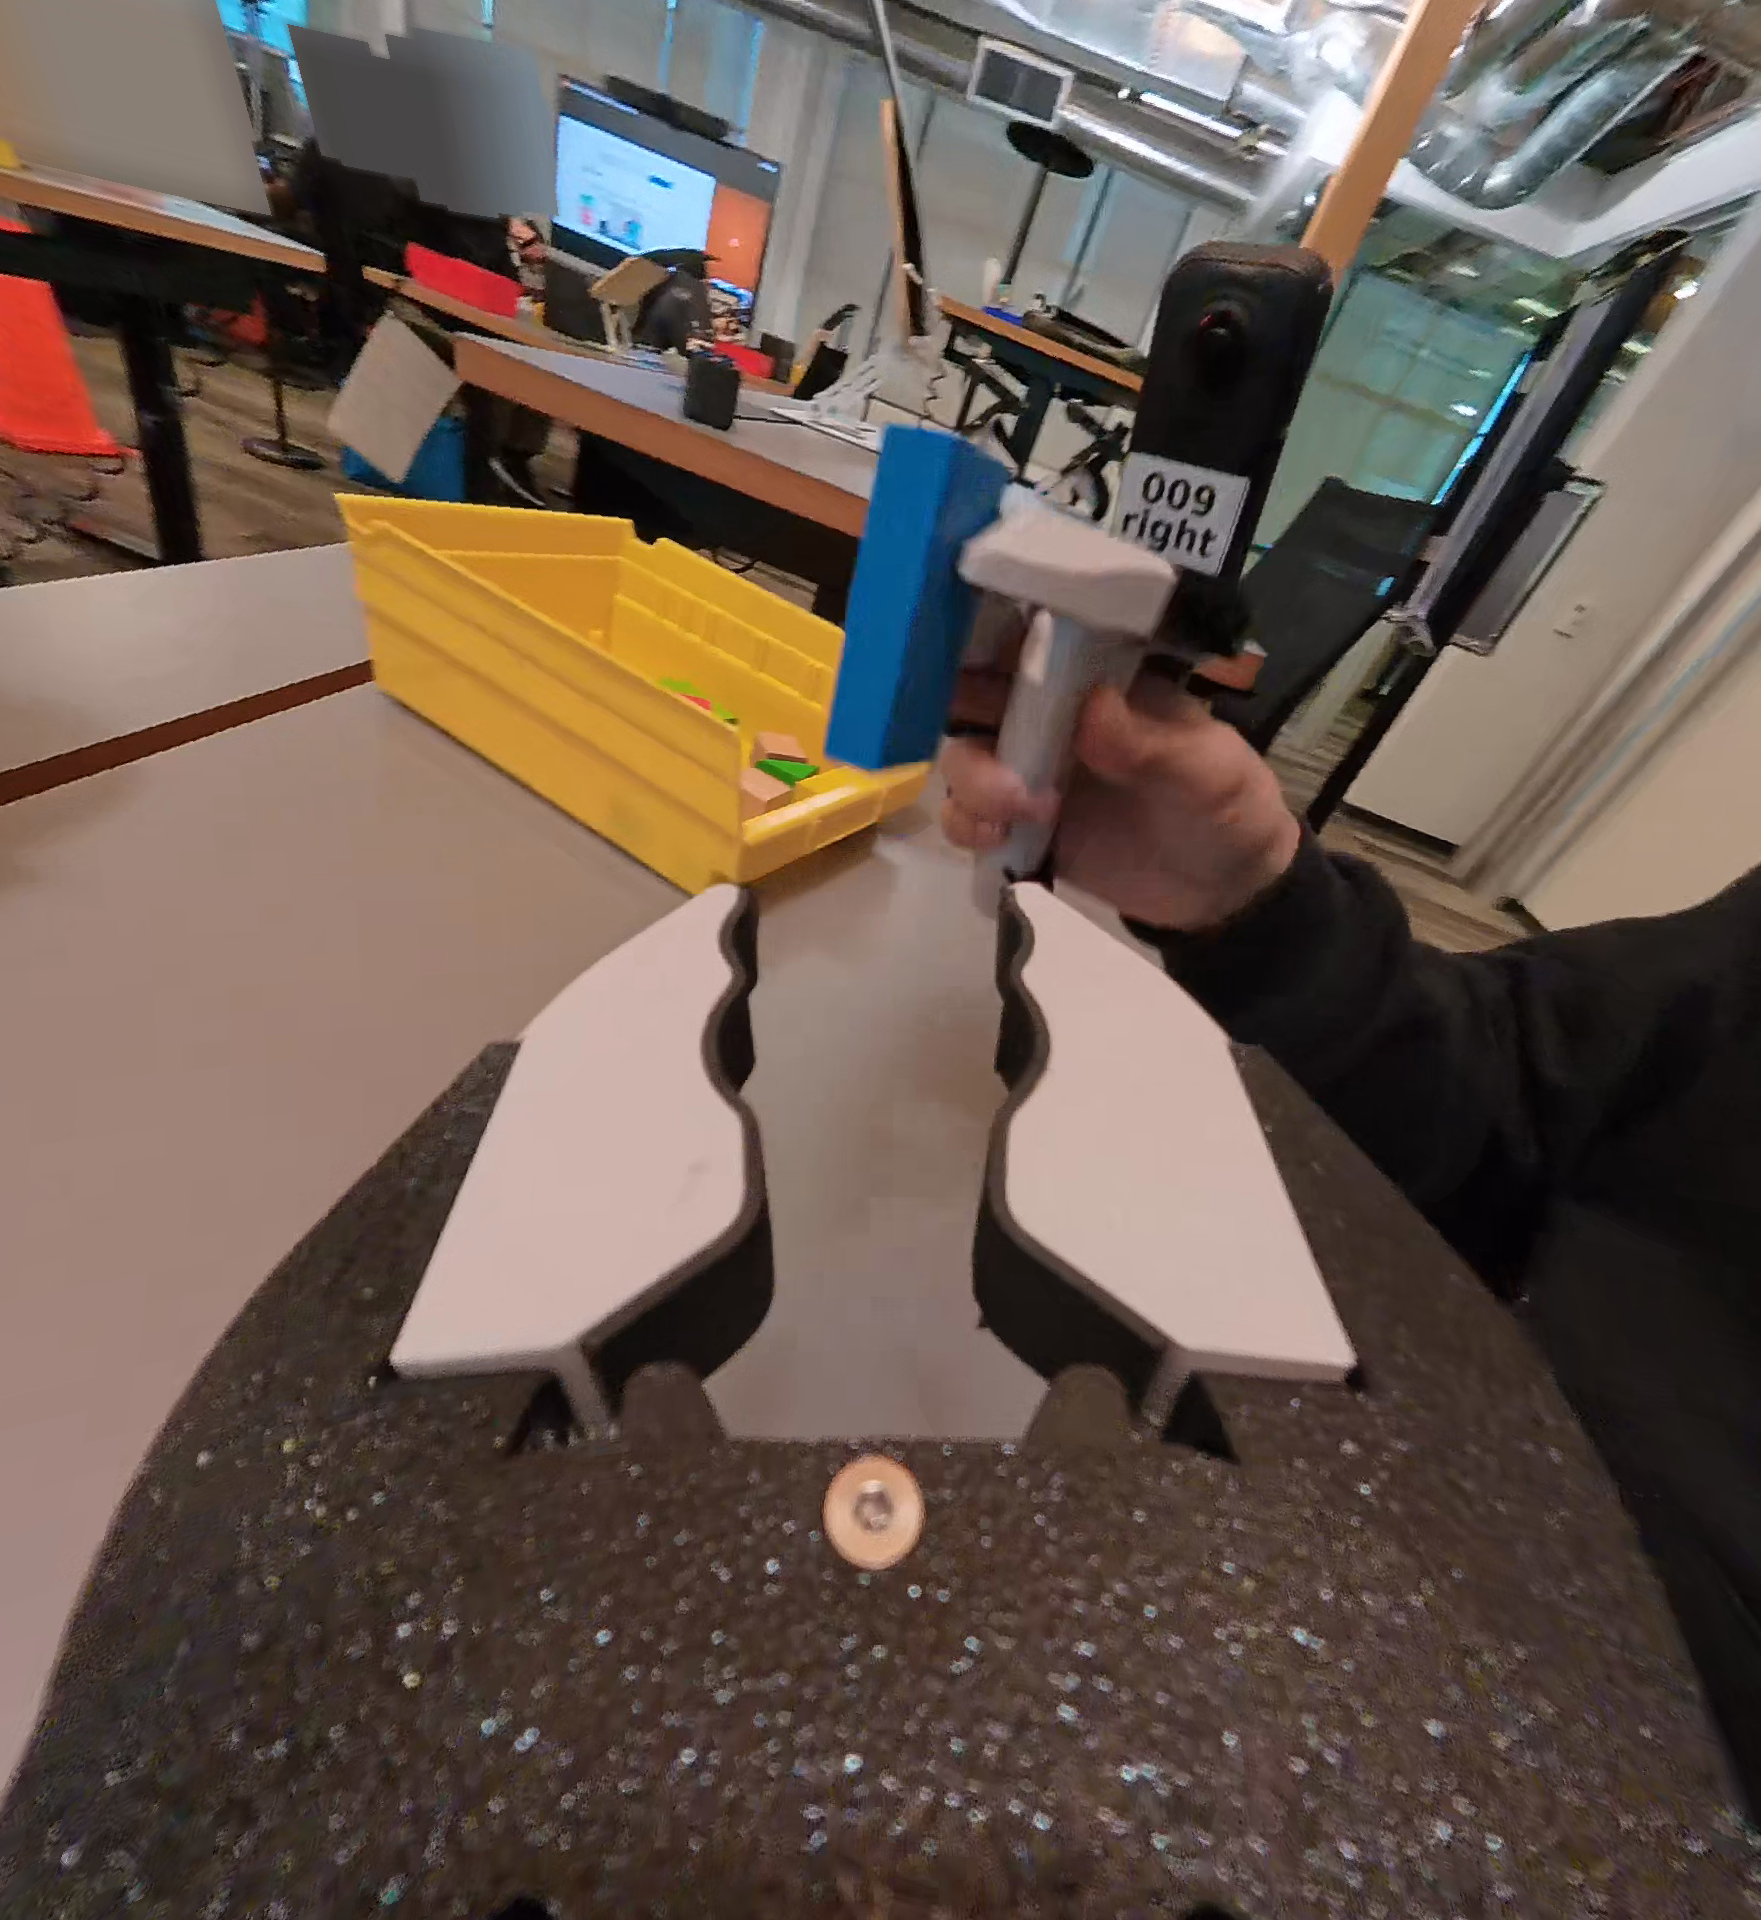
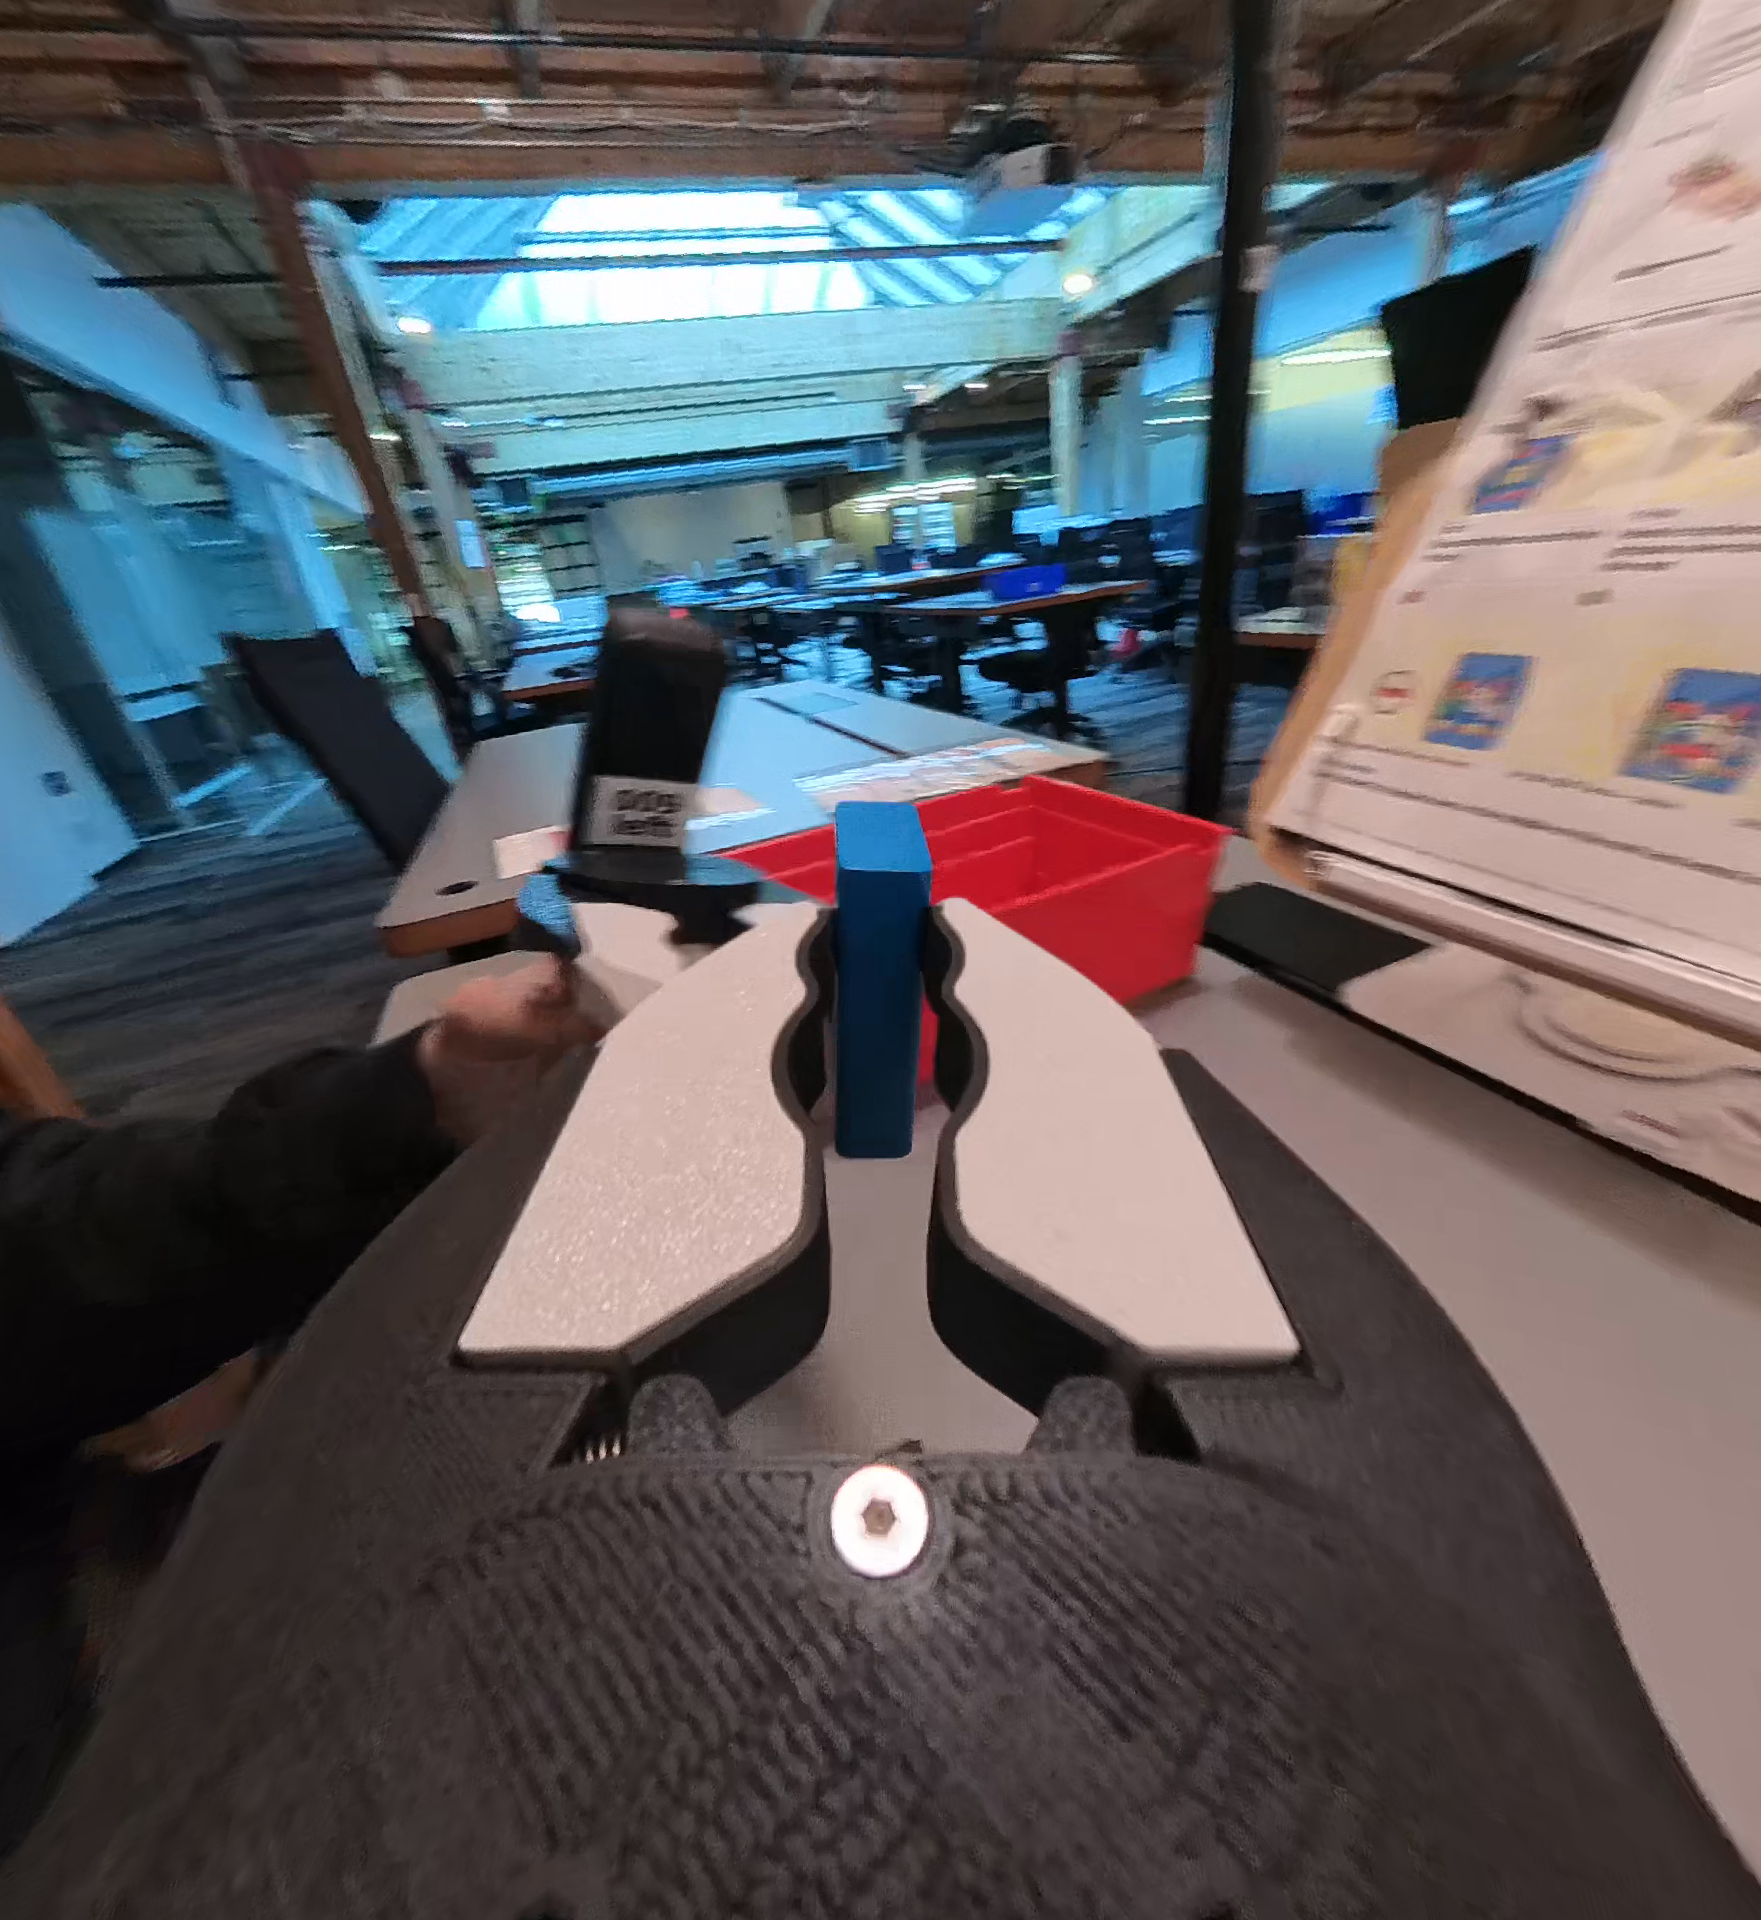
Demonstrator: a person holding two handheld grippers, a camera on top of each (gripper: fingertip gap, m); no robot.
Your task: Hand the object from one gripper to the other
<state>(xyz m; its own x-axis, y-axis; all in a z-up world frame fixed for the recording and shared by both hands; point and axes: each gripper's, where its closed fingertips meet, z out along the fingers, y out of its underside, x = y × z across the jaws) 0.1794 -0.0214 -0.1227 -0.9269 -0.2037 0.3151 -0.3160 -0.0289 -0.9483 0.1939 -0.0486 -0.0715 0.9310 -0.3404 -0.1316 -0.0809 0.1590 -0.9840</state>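
Blue block, a long rectangular bar, stands upright in the right gripper, both pads pressed on its flat sides near mid-length, held in the air above the table. The left gripper is spread wide with nothing between its fingers, well apart from the block.

The block looks rigid and light, probably painted wood or plastic; smooth faces could slip some, so squeezing two opposite flat sides is the safe hold, as now. The free top end or lower end is where another gripper could grab it. Not fragile by the look of it.

The yellow bin on the table holds a few small blocks, green, tan and a bit of red. The red bin behind the block shows dividers, with no contents visible from here.
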